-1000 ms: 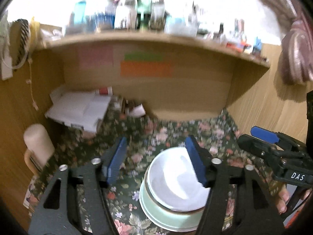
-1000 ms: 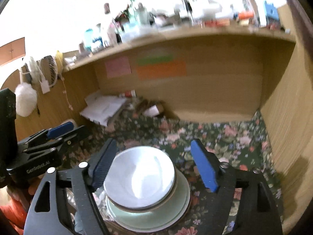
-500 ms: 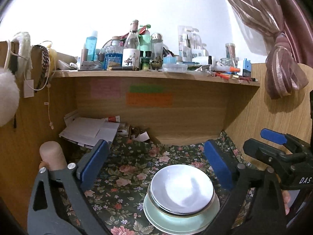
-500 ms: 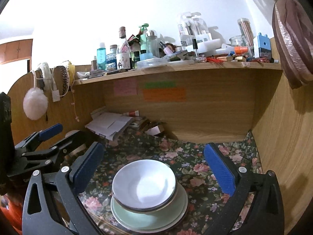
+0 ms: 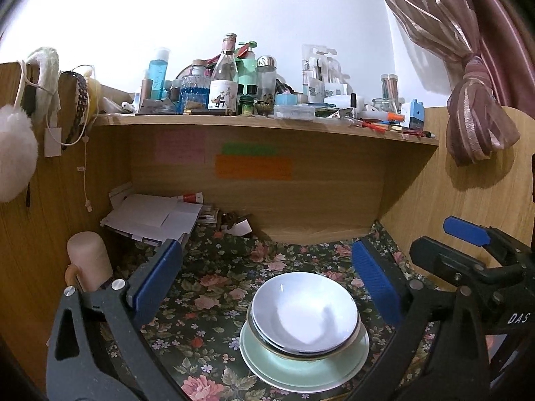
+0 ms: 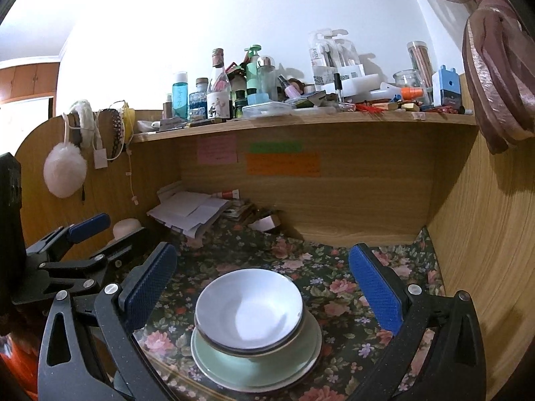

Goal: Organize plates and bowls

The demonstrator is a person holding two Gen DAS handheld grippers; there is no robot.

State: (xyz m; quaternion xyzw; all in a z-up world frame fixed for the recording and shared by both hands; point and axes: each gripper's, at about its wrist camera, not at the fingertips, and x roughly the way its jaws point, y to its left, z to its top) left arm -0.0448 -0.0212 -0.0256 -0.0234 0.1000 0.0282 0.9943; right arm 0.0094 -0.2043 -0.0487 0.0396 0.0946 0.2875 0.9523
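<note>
Left claw [image 5: 264, 284]: standing wide with its blue pads well apart; its jaws have just been opening, and nothing is pressing between them.
Right claw [image 6: 260, 287]: likewise gaping wide, its jaws having just been opening, the pads touching nothing.
Stack: sitting on the counter [image 5: 207, 287] near the front edge, framed between the pads of each claw in its own view but apart from them.
Plate [image 5: 301, 374]: lying at the bottom of the stack, pale green, round, glossy, its rim showing all around the dishes above.
Bowl [image 5: 304, 317]: resting on top, white and shallow, shining with a soft reflection, sitting a little off centre; a darker-rimmed dish is peeking out just beneath it.
Cloth: dark floral pattern with pink roses, covering the counter under the stack.
Papers [image 5: 153, 217]: lying in a loose pile at the back left.
Sticky notes [image 5: 252, 167]: pink, green and orange, sticking to the wooden back panel.
Shelf [image 5: 267, 122]: running above, crowded with bottles and jars.
</note>
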